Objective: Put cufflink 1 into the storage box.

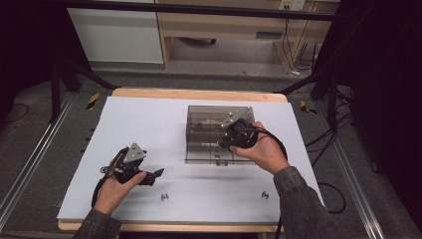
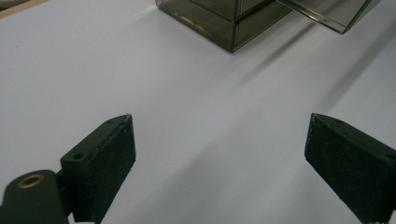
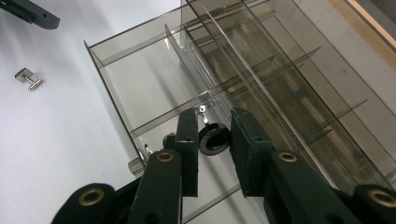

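Cufflink (image 3: 214, 140) between right tool (image 3: 214, 151) pads

Your worktop (image 1: 149, 119) is a wooden board under a white sheet, lit evenly from above. Grey floor (image 1: 45, 164) surrounds it, with metal rails (image 1: 30, 164) at 9 and 3 o'clock. At 12 o'clock you face a pale wooden desk (image 1: 224, 25) beside a white cabinet (image 1: 117, 32). Black stand legs (image 1: 74, 69) and dark curtains (image 1: 388, 74) flank you; cables (image 1: 328, 134) trail at 3 o'clock.

A wooden table (image 1: 199, 93) carries a white sheet (image 1: 149, 124), bearing a smoky clear organizer box (image 1: 204, 134) and two small metal cufflinks (image 1: 163, 197).
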`<act>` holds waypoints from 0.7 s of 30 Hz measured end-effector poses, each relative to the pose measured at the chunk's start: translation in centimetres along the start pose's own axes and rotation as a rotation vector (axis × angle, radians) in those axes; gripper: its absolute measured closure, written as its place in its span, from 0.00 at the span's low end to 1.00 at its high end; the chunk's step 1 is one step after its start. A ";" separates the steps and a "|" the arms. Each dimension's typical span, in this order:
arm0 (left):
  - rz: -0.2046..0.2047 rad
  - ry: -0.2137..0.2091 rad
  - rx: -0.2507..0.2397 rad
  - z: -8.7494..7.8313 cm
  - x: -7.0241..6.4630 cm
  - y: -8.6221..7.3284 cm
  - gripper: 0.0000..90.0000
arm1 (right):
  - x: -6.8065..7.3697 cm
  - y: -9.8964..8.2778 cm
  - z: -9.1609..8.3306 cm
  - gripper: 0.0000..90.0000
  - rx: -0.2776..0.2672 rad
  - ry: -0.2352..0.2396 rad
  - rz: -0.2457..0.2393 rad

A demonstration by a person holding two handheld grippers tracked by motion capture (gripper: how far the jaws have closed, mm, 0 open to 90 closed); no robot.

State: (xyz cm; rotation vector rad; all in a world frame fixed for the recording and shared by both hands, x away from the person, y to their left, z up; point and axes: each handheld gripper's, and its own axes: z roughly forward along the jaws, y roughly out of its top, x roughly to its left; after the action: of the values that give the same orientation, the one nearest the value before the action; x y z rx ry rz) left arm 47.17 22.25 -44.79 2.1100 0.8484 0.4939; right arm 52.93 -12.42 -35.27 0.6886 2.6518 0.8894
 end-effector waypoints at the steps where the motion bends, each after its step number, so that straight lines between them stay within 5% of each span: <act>1: 0.000 0.000 0.000 0.0 0.0 0.0 0.10 | 0.0 0.0 0.1 0.82 0.005 -0.001 0.003; 21: 0.000 0.000 -0.002 -0.1 0.0 0.0 0.10 | 0.2 -0.5 1.9 0.81 0.082 0.004 0.003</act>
State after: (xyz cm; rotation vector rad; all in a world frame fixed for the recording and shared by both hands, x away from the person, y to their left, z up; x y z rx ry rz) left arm 47.11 22.27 -44.72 2.1083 0.8476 0.4940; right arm 53.31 -11.75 -37.09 0.7104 2.7046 0.7875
